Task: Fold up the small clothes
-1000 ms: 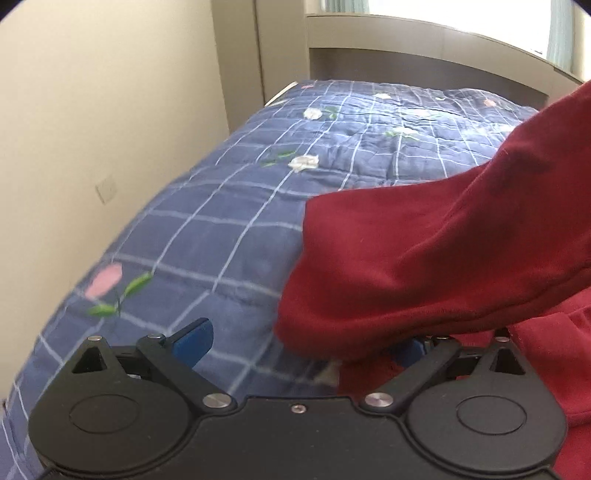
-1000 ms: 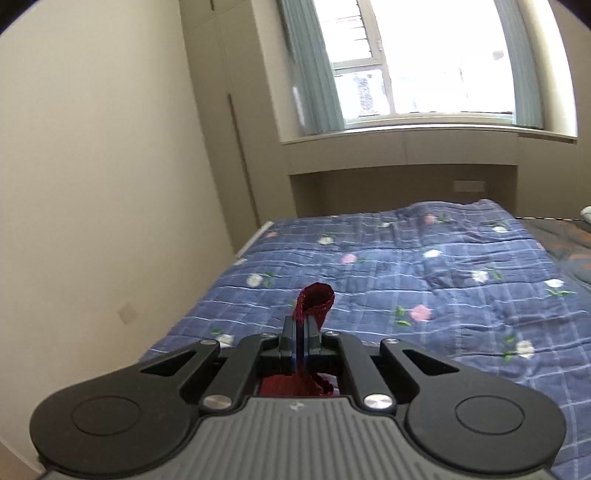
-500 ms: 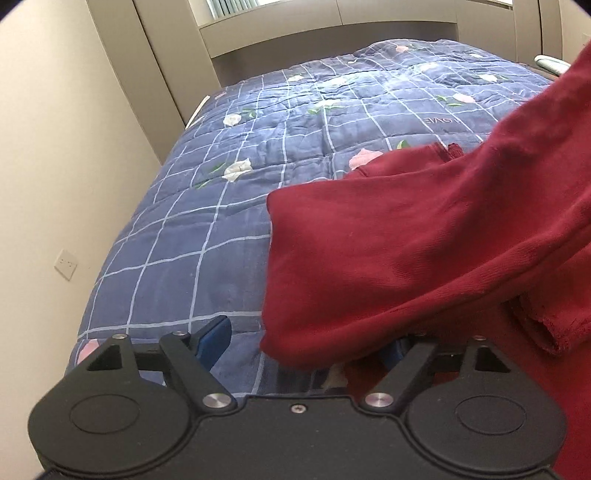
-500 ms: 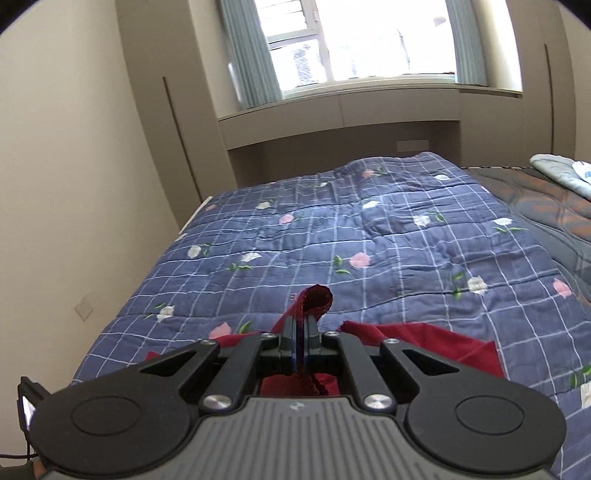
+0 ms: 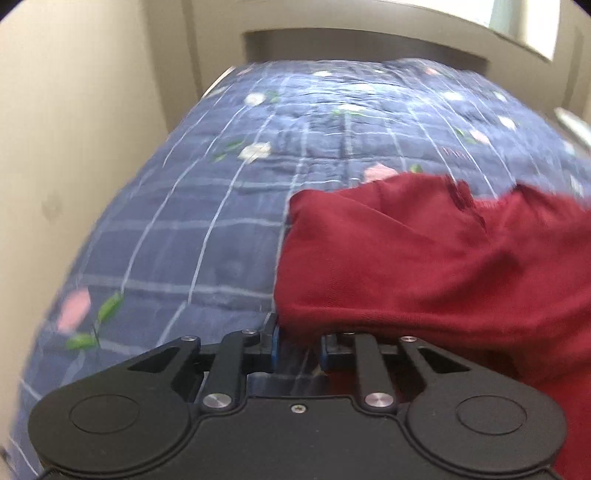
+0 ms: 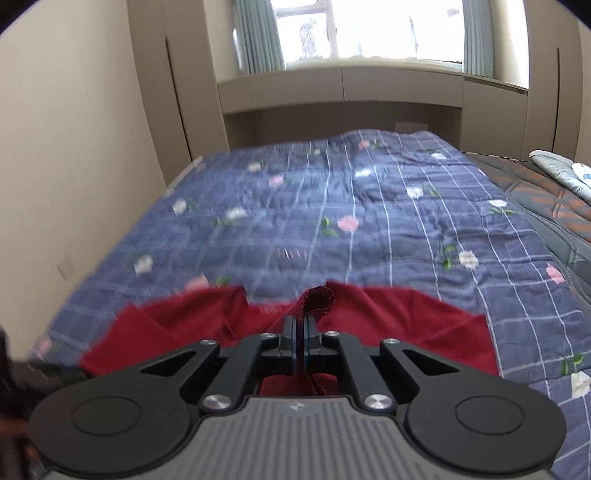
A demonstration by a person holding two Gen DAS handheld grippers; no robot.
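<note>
Red garment | right gripper pinches edge — left gripper gap visible

The garment lies on the quilt, at its near end. The wall stands left of the quilt, the window behind it. A second blanket lies to the quilt's right.

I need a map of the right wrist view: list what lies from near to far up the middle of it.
right gripper, pinching a fold of cloth → red garment → blue checked floral quilt → low cabinet ledge beyond the bed → window.
</note>
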